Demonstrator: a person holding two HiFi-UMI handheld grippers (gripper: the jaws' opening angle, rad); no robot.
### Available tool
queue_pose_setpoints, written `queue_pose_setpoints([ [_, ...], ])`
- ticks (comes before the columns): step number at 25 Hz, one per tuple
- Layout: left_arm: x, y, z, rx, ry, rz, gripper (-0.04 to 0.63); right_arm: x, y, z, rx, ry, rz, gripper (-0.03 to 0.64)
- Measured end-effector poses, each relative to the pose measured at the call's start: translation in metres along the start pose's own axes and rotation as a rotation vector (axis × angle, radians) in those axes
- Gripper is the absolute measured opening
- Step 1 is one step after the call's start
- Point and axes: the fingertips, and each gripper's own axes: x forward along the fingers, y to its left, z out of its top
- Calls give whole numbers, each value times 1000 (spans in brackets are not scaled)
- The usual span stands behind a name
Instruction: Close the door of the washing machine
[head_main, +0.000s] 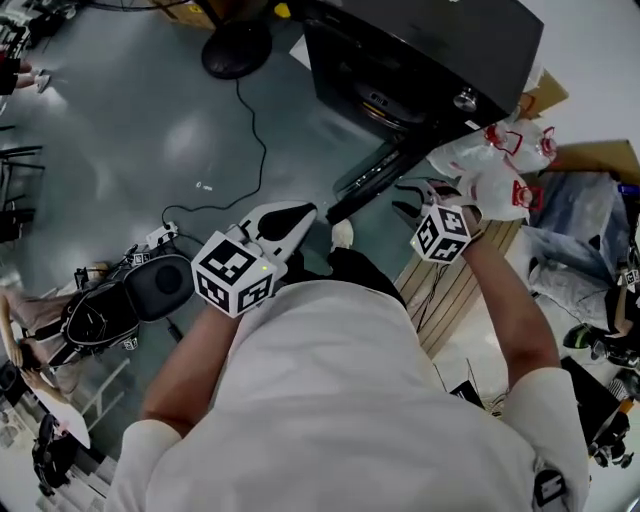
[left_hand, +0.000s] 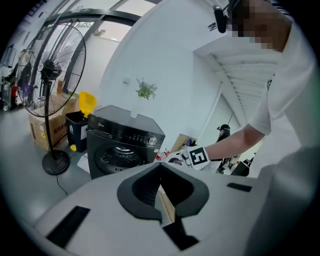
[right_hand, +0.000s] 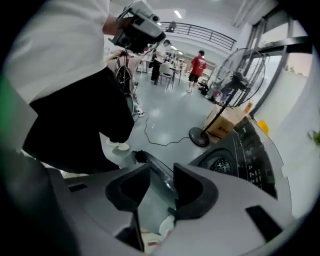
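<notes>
While the left gripper (head_main: 305, 213) sits at lower centre of the head view, jaws pressed together on nothing, the right gripper (head_main: 400, 197), right of centre, has its jaws spread and empty. Just beside it lie white plastic bags (head_main: 495, 165) and a slatted wooden board (head_main: 455, 285); a black bag (head_main: 105, 310) sits at lower left. The door (head_main: 375, 170) hangs open from the black washing machine (head_main: 430, 40) at top centre. A cable (head_main: 258, 120) crosses the glossy grey floor (head_main: 130, 130) from a fan base (head_main: 236, 48).
</notes>
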Motion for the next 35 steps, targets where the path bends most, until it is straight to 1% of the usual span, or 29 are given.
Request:
queue_pose_setpoints([
  [6,9,10,5,-34,8,5,17,37,-14,-20,-156,66,82,160],
  [10,6,21,6,-47,13,12,17,57,-9,-29,-268,109,162,158],
  [13,4,27,2,-61,19,16,17,68,-4,-32,-319,137,205,160],
  [16,4,31,2,-72,16,19,17,75,-2,-36,-360,157,223,158],
  [19,4,33,2,-85,10,26,17,81,-1,-43,-383,181,240,155],
  [24,0,38,0,-96,6,38,17,87,0,-51,-389,220,255,140],
  [30,0,44,2,-101,0,46,17,91,-3,-49,-401,217,257,137],
  [35,-2,46,3,-98,1,45,17,93,-6,-46,-375,215,261,133],
])
